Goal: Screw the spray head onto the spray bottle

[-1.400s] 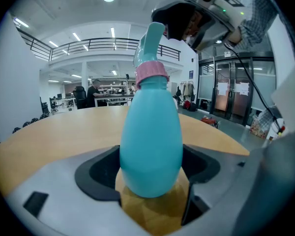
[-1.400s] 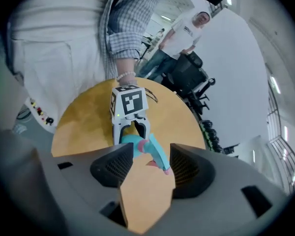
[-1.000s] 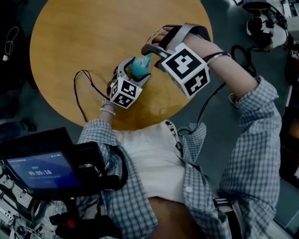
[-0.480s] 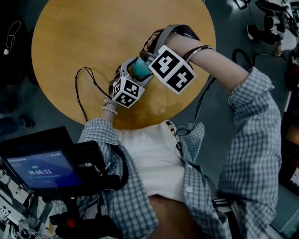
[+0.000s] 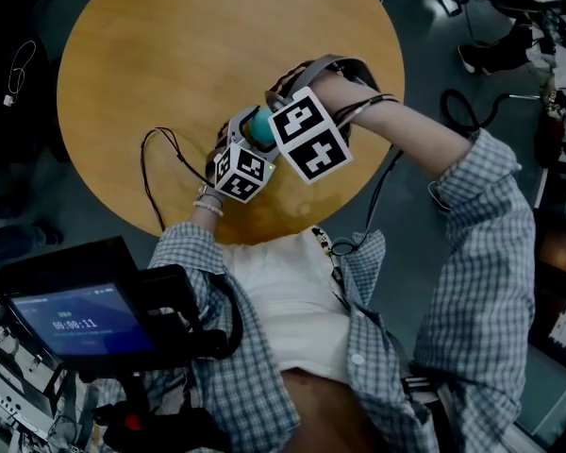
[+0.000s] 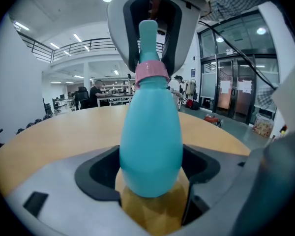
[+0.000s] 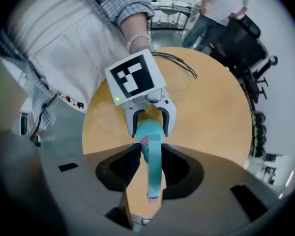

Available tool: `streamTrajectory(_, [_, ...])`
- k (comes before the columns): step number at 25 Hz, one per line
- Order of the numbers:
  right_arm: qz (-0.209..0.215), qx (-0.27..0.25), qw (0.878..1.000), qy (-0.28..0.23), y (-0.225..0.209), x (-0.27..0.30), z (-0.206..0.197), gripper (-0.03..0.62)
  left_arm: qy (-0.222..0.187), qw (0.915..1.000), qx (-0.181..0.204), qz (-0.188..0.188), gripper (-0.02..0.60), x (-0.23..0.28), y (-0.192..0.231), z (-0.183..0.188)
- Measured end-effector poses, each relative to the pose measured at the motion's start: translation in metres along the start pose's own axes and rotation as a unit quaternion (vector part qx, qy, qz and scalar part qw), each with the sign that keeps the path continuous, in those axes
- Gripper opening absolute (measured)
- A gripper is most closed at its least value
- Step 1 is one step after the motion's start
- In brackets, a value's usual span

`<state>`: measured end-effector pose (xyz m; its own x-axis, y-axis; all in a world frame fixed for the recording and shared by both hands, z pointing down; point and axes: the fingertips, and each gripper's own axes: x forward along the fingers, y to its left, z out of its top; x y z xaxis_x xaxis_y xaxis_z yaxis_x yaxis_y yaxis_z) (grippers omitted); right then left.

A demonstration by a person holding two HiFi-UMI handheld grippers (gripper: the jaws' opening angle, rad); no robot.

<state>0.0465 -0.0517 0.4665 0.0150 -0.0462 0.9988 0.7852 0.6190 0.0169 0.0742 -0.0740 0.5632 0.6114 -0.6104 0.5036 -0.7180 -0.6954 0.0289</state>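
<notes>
A teal spray bottle (image 6: 151, 141) stands upright on the round wooden table (image 5: 170, 55). My left gripper (image 6: 151, 181) is shut on its lower body. The teal spray head (image 6: 148, 38) with a pink collar (image 6: 151, 71) sits on the bottle's neck. My right gripper (image 7: 150, 154) reaches in from above with its jaws closing, and the pads meet the head near the collar. In the head view the bottle (image 5: 261, 126) shows only as a teal patch between the left gripper (image 5: 250, 125) and the right gripper (image 5: 275, 102).
A black cable (image 5: 156, 173) loops on the table by my left wrist. A handset with a lit screen (image 5: 75, 319) sits at the lower left. Office chairs (image 7: 246, 43) and a standing person (image 7: 216, 9) are beyond the table's far edge.
My right gripper has swung left and turned over the bottle, and its jaws have narrowed round the spray head. The left gripper and bottle have stayed put.
</notes>
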Motion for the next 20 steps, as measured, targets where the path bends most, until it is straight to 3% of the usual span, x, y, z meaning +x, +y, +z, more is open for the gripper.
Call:
streamTrajectory(3, [0.017, 0.142, 0.990, -0.010, -0.005, -0.001, 0.000, 0.118, 0.002, 0.9999, -0.004, 0.012, 0.396, 0.002, 0.001, 0.001])
streamTrajectory(6, [0.039, 0.294, 0.955, -0.004, -0.011, -0.001, -0.005, 0.118, 0.005, 0.9997, -0.008, 0.022, 0.396, 0.004, 0.002, 0.003])
streamTrajectory(9, [0.051, 0.388, 0.920, 0.002, -0.015, 0.000, -0.010, 0.118, 0.007, 0.9995, -0.009, 0.030, 0.396, 0.006, 0.003, 0.003])
streamTrajectory(11, [0.062, 0.465, 0.883, -0.001, -0.015, 0.001, -0.015, 0.118, 0.009, 0.9993, -0.008, 0.035, 0.396, 0.007, 0.004, 0.003])
streamTrajectory(14, [0.091, 0.582, 0.808, -0.011, -0.011, 0.001, -0.023, 0.118, 0.009, 0.9992, -0.010, 0.038, 0.396, 0.008, 0.003, 0.004])
streamTrajectory(15, [0.097, 0.600, 0.794, -0.016, -0.010, 0.000, -0.025, 0.118, 0.008, 0.9992, -0.011, 0.038, 0.396, 0.009, 0.002, 0.005])
streamTrajectory(17, [0.100, 0.616, 0.781, -0.026, -0.009, 0.000, -0.027, 0.118, 0.008, 0.9993, -0.011, 0.036, 0.396, 0.010, 0.002, 0.005])
streamTrajectory(20, [0.101, 0.608, 0.786, -0.039, -0.009, -0.003, -0.024, 0.120, 0.006, 0.9993, -0.009, 0.035, 0.396, 0.010, 0.002, 0.006])
